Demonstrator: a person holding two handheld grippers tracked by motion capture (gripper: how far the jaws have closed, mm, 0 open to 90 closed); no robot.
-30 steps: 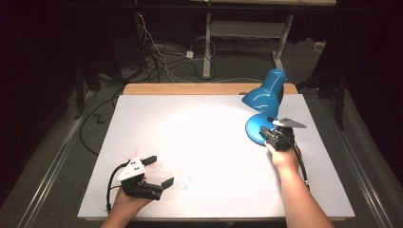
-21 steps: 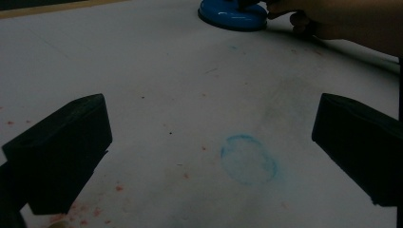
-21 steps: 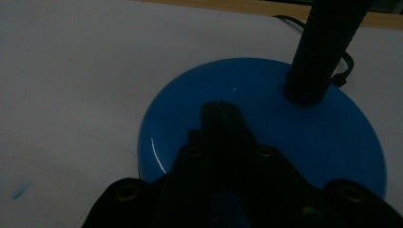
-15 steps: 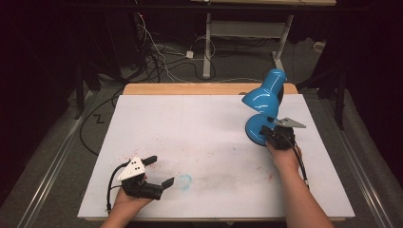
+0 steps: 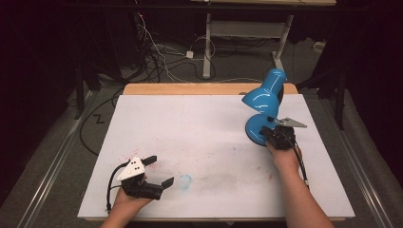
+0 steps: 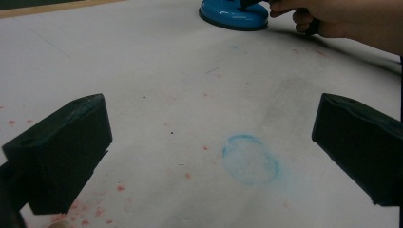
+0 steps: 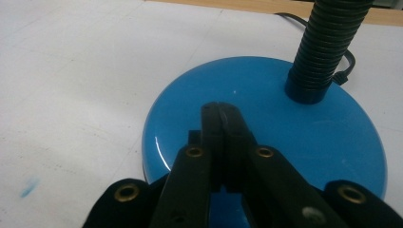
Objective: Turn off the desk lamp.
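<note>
Black two-jaw left gripper (image 5: 158,172), topped by a grey three-cornered plate, rests on the white worktop (image 5: 190,128) near its near-left corner, held in the person's left hand (image 5: 128,198). Its jaws stand wide apart with nothing between them; in the left gripper view the two black pads (image 6: 62,147) frame bare worktop. Just beyond the jaws, toward the middle of the near edge, lies a faint blue ring-shaped smudge (image 5: 185,180), seen up close in the left gripper view (image 6: 250,158). Small red speckles (image 6: 119,188) dot the surface around the left jaw.

Farther right, near the far-right corner of the worktop, stands a glossy blue desk lamp (image 5: 263,97) with a round blue base (image 5: 256,130), a black ribbed flexible neck (image 7: 328,42) and a blue cone shade tilted toward the middle of the worktop. A strip of bare wooden tabletop (image 5: 190,89) runs along the far edge behind it.

At the near side of the lamp base sits the black right gripper (image 5: 278,137), held in the person's right hand (image 5: 284,154), its grey plate pointing right. In the right gripper view its jaws are pressed together with no gap, their tips lying over the top of the blue base (image 7: 266,137); whether they touch the base cannot be told. A black cable (image 5: 300,164) trails back along the right forearm toward the near edge.
</note>
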